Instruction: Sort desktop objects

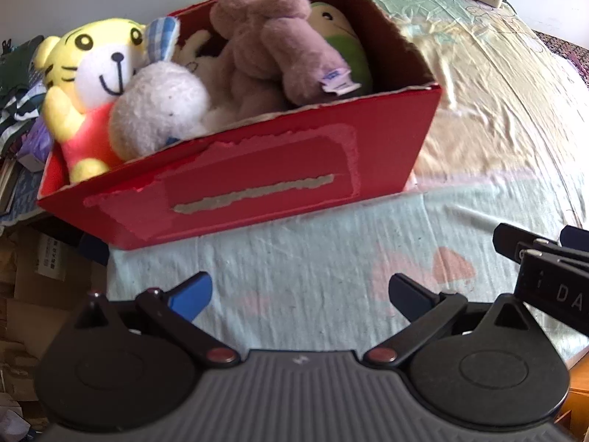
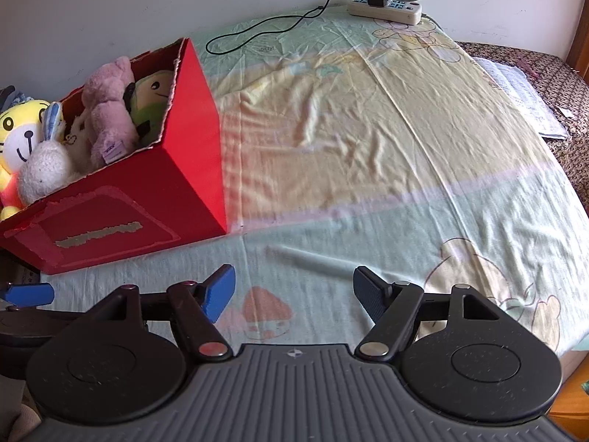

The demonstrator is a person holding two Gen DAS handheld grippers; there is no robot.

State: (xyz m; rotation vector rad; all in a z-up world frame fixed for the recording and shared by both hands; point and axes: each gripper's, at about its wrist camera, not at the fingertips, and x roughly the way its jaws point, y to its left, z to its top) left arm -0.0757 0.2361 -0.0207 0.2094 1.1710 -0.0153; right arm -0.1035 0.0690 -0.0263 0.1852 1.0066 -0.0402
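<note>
With toys packed in red box (image 1: 279, 169) at ten o'clock | left gripper (image 1: 300, 293), right gripper (image 2: 293, 291) apart, empty | sorting looks finished; next: check bedsheet (image 2: 368, 140).

I see a red cardboard box (image 1: 279, 169), smooth matt skin, torn patches on the front showing rough grey paper, ragged raw-brown rim. Toys inside are all plush: yellow tiger (image 1: 88, 73) short smooth pile, white rabbit (image 1: 158, 110) nubbly fleece, mauve bear (image 1: 265, 44) fuzzy with a woven cloth tag. Bed sheet (image 2: 368, 147) is thin printed cotton, matt, wrinkled. My left gripper (image 1: 300, 294) and right gripper (image 2: 294, 291): matt black plastic bodies, ribbed grey housing, blue textured rubbery fingers (image 2: 221, 293), glossy metal pivot pins. Power strip (image 2: 386, 9) is smooth off-white plastic.
</note>
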